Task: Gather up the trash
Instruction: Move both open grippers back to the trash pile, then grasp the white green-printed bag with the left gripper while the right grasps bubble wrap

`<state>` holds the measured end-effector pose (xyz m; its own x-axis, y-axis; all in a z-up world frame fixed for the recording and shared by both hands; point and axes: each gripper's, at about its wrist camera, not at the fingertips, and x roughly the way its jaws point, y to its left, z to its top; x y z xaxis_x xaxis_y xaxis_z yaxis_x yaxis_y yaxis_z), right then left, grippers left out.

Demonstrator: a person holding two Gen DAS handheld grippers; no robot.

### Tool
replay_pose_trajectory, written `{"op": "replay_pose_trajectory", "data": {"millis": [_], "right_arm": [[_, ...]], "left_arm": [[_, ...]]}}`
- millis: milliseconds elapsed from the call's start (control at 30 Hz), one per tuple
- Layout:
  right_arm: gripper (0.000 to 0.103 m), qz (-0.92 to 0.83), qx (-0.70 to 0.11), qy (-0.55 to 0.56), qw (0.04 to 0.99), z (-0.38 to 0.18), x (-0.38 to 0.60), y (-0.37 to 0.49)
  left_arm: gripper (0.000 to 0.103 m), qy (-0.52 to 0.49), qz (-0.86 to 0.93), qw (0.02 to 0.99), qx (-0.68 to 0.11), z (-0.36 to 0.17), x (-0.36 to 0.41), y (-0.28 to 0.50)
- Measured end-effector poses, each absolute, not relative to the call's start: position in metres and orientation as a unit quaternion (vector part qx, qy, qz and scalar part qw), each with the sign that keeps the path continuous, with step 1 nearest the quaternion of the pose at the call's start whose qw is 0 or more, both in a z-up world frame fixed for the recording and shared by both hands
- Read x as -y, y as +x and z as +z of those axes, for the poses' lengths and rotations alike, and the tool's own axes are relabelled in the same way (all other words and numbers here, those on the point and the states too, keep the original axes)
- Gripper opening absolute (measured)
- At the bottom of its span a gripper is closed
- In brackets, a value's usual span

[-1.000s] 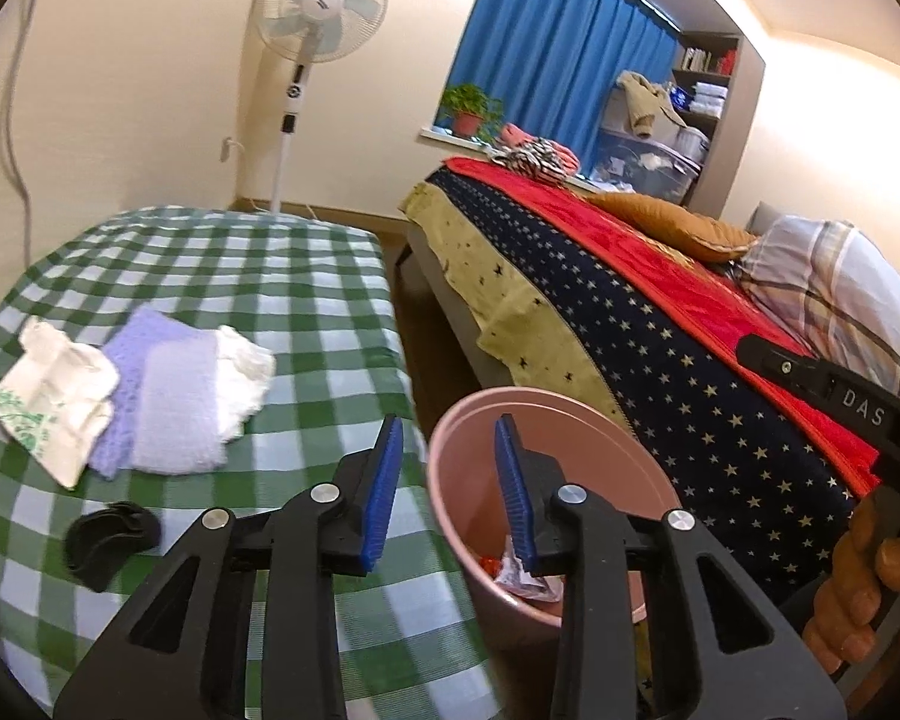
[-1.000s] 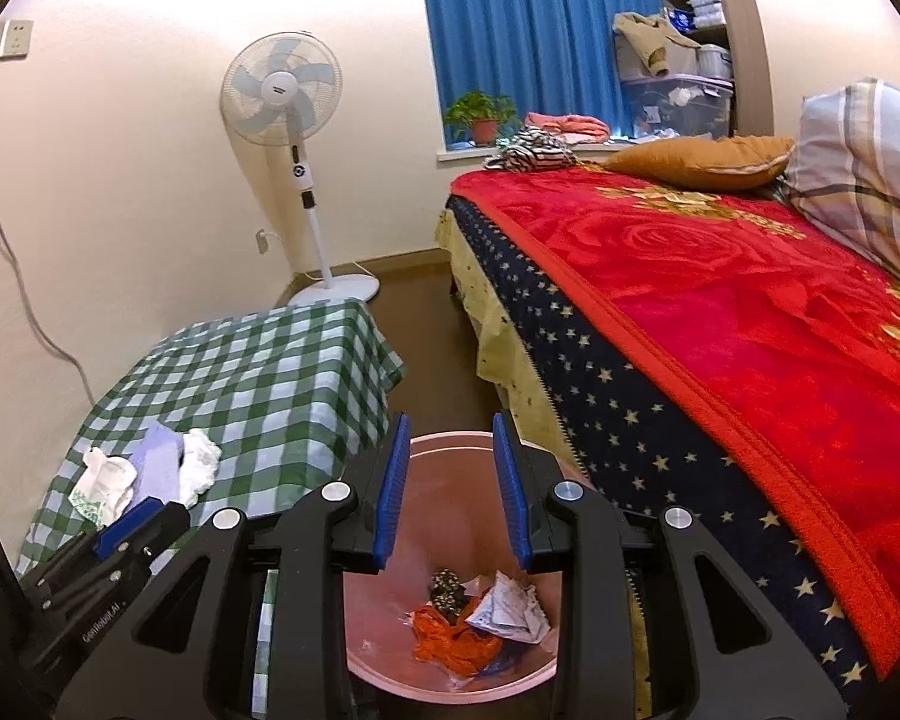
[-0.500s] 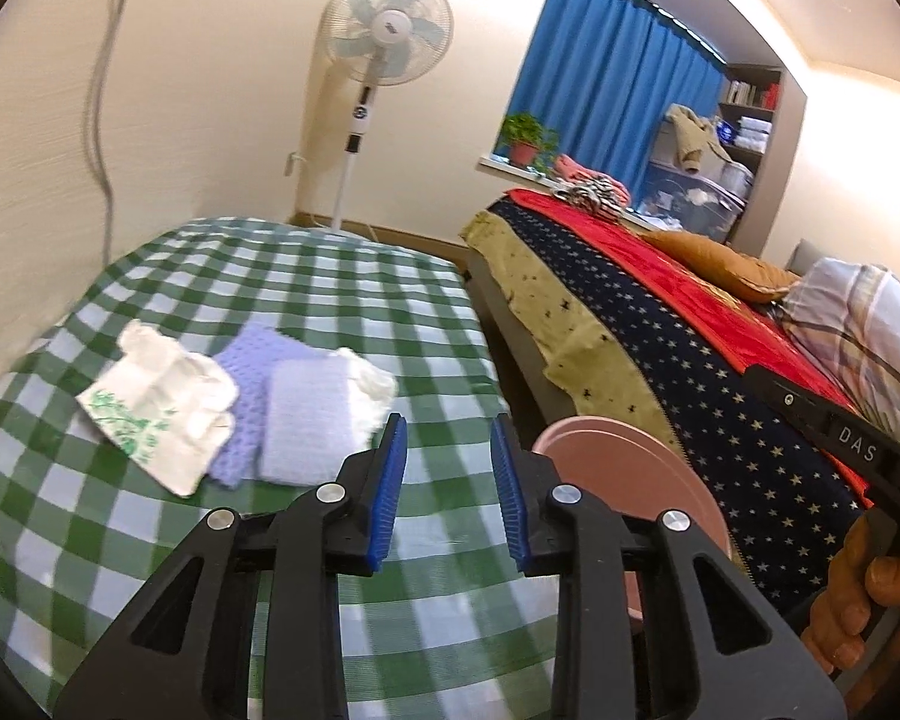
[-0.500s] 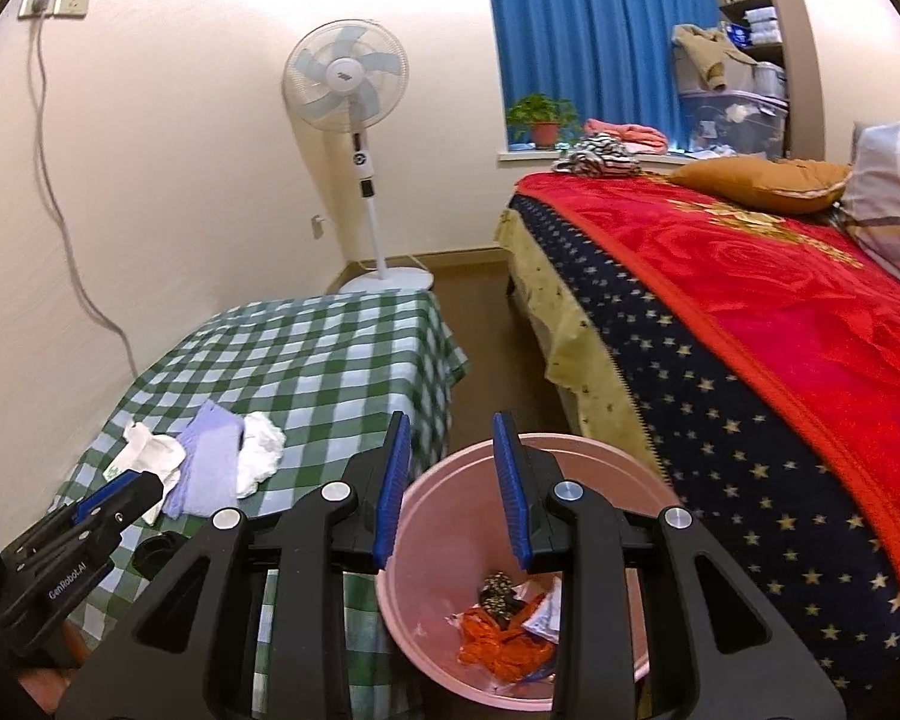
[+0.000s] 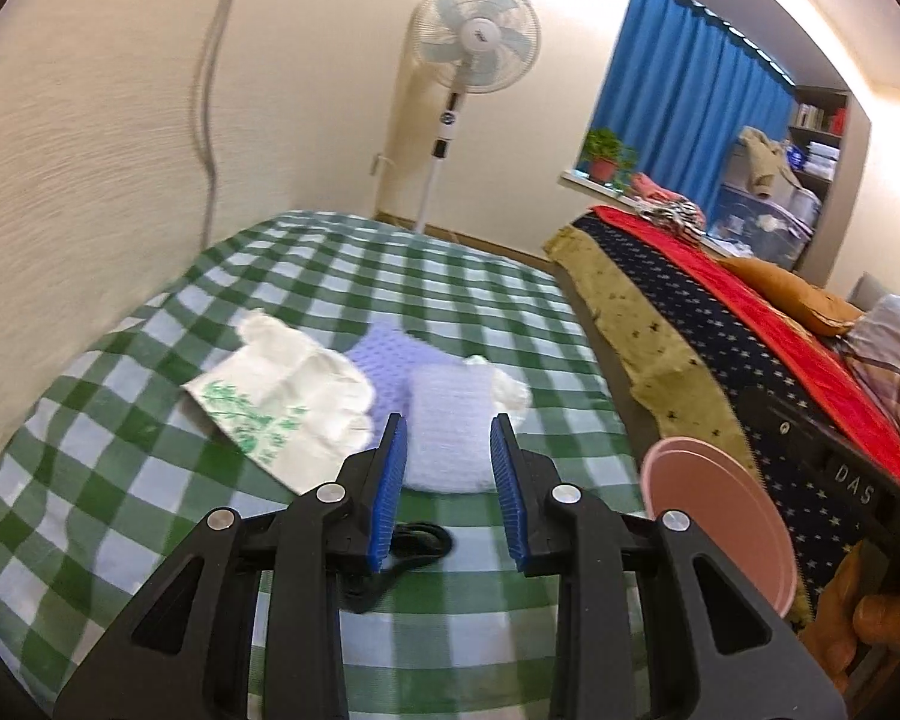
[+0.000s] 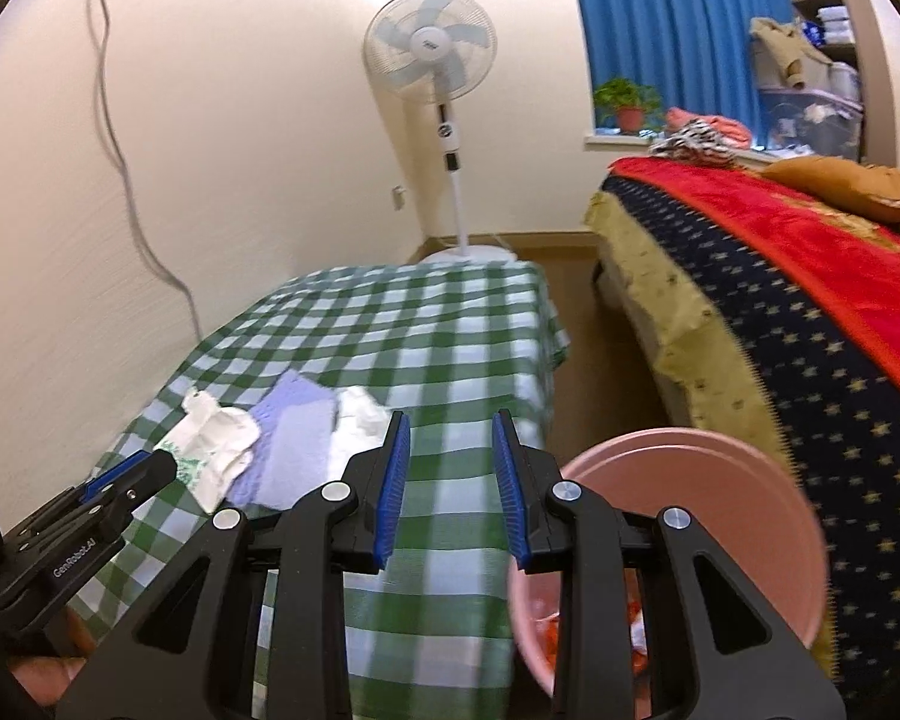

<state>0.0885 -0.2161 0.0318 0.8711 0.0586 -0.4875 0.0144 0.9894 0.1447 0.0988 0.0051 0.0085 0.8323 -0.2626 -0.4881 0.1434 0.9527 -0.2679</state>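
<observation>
On the green checked table (image 5: 342,276) lie a white paper bag with green print (image 5: 276,396), a lavender cloth (image 5: 444,420) and a crumpled white tissue (image 5: 507,384). My left gripper (image 5: 447,480) hovers open just short of the lavender cloth, above a small black object (image 5: 417,540). Nothing sits between its blue pads. My right gripper (image 6: 450,480) is open and empty over the table's near right corner. The pink bin (image 6: 690,480) stands to its right, with orange and white trash (image 6: 549,630) inside. The same bag (image 6: 216,450), cloth (image 6: 294,438) and tissue (image 6: 360,420) show at left.
A bed with a red and starred blanket (image 6: 810,312) runs along the right, with a narrow strip of floor (image 6: 606,348) between it and the table. A standing fan (image 6: 432,48) is at the far wall. A cable (image 6: 126,180) hangs down the left wall.
Both views have swung left, from over the pink bin to over the table. The bin has slid to the right edge, and the bag and cloths are closer.
</observation>
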Motion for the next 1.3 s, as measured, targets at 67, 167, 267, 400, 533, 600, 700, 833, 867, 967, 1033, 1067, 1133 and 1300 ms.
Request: {"op": "replay_pose_trajectory", "data": {"millis": [67,167,267,400,533,600,700,833,867,967,1033,1067,1133,1300], "right_arm": [[0.029,0.024,-0.256,0.073,0.964,0.027,0.205,0.096],[0.029,0.043,-0.261,0.077,0.961,0.02,0.192,0.107],[0.029,0.057,-0.269,0.086,0.958,0.014,0.182,0.116],[0.029,0.074,-0.283,0.09,0.952,0.003,0.169,0.13],[0.03,0.09,-0.298,0.089,0.946,-0.01,0.158,0.143],[0.03,0.099,-0.309,0.086,0.942,-0.016,0.152,0.15],[0.03,0.103,-0.316,0.086,0.939,-0.022,0.148,0.158],[0.03,0.108,-0.332,0.09,0.933,-0.031,0.145,0.169],[0.03,0.109,-0.338,0.089,0.931,-0.035,0.143,0.172],[0.03,0.114,-0.352,0.094,0.924,-0.043,0.142,0.179],[0.031,0.116,-0.359,0.094,0.921,-0.046,0.141,0.182],[0.031,0.117,-0.362,0.093,0.92,-0.048,0.14,0.183],[0.031,0.119,-0.366,0.09,0.918,-0.05,0.138,0.185],[0.031,0.126,-0.375,0.091,0.914,-0.053,0.136,0.188]], "left_arm": [[0.029,-0.112,-0.096,0.951,-0.27,0.006,-0.011,0.102],[0.029,-0.114,-0.079,0.952,-0.271,0.003,-0.02,0.106],[0.029,-0.121,-0.059,0.953,-0.273,-0.001,-0.031,0.11],[0.029,-0.138,-0.026,0.95,-0.28,-0.009,-0.047,0.117],[0.029,-0.145,-0.001,0.947,-0.287,-0.014,-0.057,0.125],[0.029,-0.153,0.004,0.943,-0.294,-0.018,-0.062,0.13],[0.029,-0.163,0.017,0.937,-0.309,-0.026,-0.068,0.138],[0.029,-0.182,0.027,0.928,-0.323,-0.035,-0.075,0.148],[0.029,-0.185,0.027,0.927,-0.326,-0.037,-0.076,0.15],[0.033,-0.195,0.028,0.922,-0.334,-0.042,-0.078,0.157],[0.037,-0.202,0.031,0.919,-0.337,-0.045,-0.082,0.161],[0.038,-0.206,0.032,0.918,-0.339,-0.046,-0.083,0.162],[0.038,-0.216,0.031,0.913,-0.346,-0.05,-0.086,0.166],[0.038,-0.23,0.022,0.907,-0.351,-0.055,-0.091,0.173]]}}
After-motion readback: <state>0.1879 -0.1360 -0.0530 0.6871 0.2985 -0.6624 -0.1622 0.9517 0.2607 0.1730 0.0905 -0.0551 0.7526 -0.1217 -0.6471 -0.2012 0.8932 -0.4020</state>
